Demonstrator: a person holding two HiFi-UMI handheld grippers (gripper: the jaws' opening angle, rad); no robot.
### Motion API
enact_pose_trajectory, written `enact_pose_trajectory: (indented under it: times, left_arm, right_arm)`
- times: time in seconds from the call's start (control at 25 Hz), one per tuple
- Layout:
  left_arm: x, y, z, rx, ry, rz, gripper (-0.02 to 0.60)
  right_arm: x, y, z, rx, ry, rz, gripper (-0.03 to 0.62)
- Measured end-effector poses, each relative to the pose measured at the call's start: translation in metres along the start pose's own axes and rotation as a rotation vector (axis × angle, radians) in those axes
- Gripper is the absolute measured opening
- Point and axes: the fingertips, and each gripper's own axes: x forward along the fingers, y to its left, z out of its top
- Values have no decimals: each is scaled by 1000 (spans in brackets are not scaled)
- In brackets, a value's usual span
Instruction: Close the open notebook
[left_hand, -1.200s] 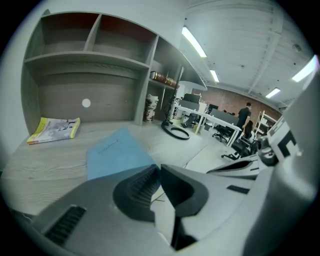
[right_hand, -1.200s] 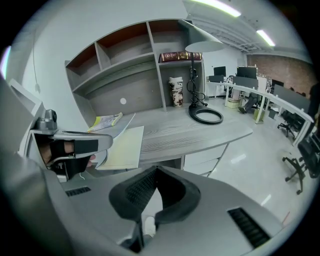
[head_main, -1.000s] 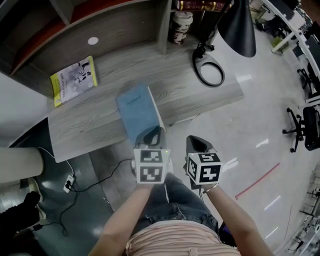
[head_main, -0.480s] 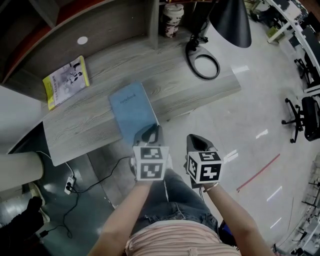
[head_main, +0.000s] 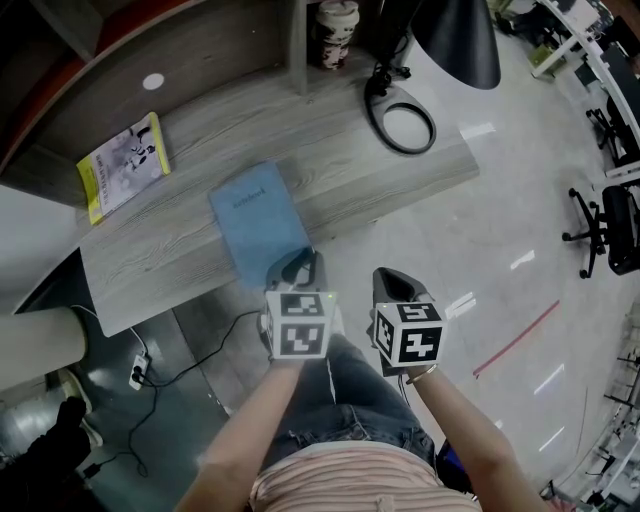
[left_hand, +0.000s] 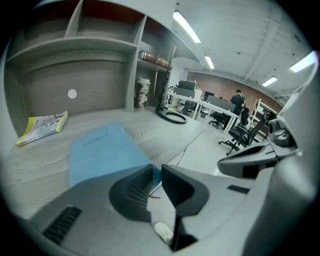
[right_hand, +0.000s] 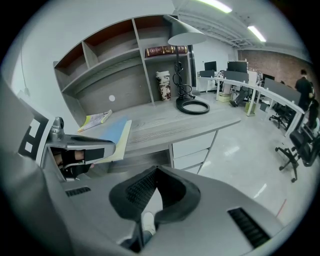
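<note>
Notebook (head_main: 258, 220) at desk (head_main: 330, 160) front edge, magazine (head_main: 120, 165) behind-left, lamp base (head_main: 374, 115) behind-right.

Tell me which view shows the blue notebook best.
The head view: the whole closed notebook lies on the desk, seen from above. The left gripper view hides its near end behind the jaws; the right gripper view shows it small and foreshortened.

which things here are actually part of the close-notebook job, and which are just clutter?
Job:
- blue notebook, lying closed on the desk
- left gripper, at the notebook's near corner

Just lying about:
- yellow magazine
- desk lamp
- patterned cup
- book on the shelf
- office chair out on the floor
</note>
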Motion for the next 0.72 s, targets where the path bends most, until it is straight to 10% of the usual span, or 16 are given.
enact_pose_trajectory:
  times: [0.72]
  left_arm:
    - [17, -3, -14, -30, 59, -20, 66]
  right_arm:
    - [5, -8, -5, 4, 24, -10, 8]
